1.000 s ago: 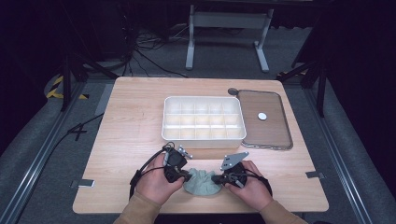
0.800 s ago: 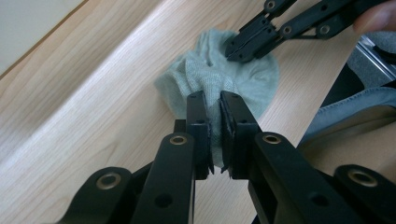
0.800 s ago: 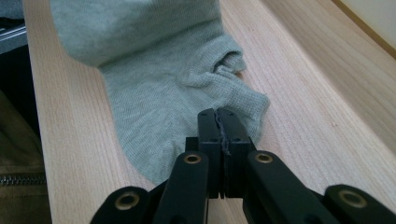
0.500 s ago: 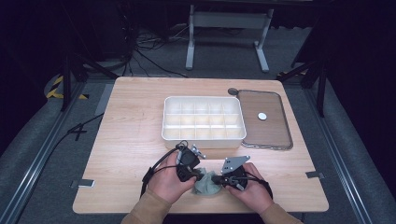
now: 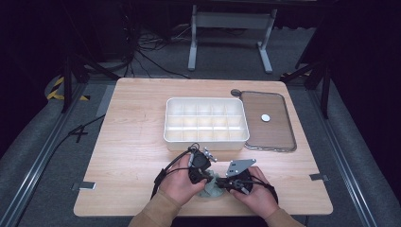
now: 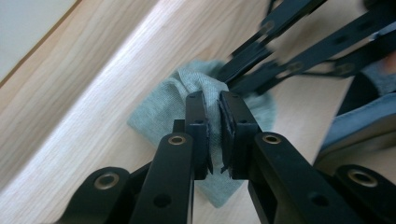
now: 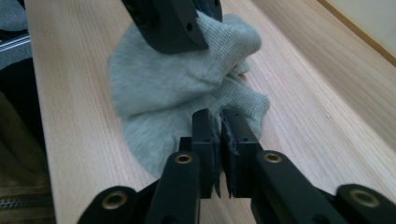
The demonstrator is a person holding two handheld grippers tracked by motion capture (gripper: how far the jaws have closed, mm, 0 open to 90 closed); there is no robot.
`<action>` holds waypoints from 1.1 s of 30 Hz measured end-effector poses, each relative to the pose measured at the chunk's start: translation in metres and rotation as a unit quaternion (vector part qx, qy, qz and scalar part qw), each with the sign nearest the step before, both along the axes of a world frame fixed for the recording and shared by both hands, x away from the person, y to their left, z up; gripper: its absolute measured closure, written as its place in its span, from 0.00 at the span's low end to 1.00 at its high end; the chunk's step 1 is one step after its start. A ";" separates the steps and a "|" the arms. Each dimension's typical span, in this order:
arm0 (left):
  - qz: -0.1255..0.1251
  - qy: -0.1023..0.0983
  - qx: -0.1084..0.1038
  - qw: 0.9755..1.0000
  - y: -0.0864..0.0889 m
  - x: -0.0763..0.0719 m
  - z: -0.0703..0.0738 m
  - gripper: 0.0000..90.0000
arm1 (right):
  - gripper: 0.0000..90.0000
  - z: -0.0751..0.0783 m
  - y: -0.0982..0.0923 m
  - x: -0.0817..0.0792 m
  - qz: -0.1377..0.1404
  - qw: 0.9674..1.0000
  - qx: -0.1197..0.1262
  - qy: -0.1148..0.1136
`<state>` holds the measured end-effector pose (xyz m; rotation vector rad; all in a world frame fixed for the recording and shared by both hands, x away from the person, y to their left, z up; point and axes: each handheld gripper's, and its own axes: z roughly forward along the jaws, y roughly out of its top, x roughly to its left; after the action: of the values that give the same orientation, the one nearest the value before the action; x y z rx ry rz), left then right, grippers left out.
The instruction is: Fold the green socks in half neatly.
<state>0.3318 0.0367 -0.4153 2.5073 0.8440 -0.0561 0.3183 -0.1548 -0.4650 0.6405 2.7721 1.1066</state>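
Left gripper view is showing the left gripper (image 6: 213, 100) pinching a fold of the grey-green sock (image 6: 163, 107) between nearly closed jaws, with the cloth lying bunched on the tabletop (image 6: 84, 93) straight ahead of them and the other gripper's black linkages coming in from the upper right to meet the same bundle. Over in the right gripper view, the right gripper (image 7: 219, 116) is sitting with narrow jaws on the sock's near edge; they've just been easing open a touch, but cloth is still caught between them. So both hands are working the one sock from opposite ends, its long axis running hand to hand, neither one really nearer. From the high view, the sock (image 5: 213, 189) is lying at the near edge between the two hands, and farther back the white compartment tray (image 5: 206, 142) and the brown lid (image 5: 279, 137) beside it are waiting well apart from the action.
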 end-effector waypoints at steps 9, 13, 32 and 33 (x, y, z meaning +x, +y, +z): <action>-0.007 0.010 -0.034 0.999 -0.003 -0.003 -0.002 0.75 | 0.90 0.033 -0.030 0.001 -0.038 0.998 0.040 -0.027; -0.008 0.007 -0.060 0.998 0.003 -0.005 0.005 0.76 | 0.89 0.039 -0.039 0.002 -0.051 0.997 0.050 -0.028; -0.030 0.031 -0.007 0.999 -0.001 -0.013 -0.012 0.99 | 0.91 0.043 -0.047 0.005 -0.058 0.996 0.055 -0.030; -0.031 0.031 -0.005 0.999 -0.003 -0.013 -0.014 0.99 | 0.91 0.042 -0.047 0.004 -0.058 0.996 0.054 -0.029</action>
<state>0.3184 0.0334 -0.4294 2.5335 0.7869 -0.1586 0.3226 -0.2014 -0.4225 0.7572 2.6035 1.2373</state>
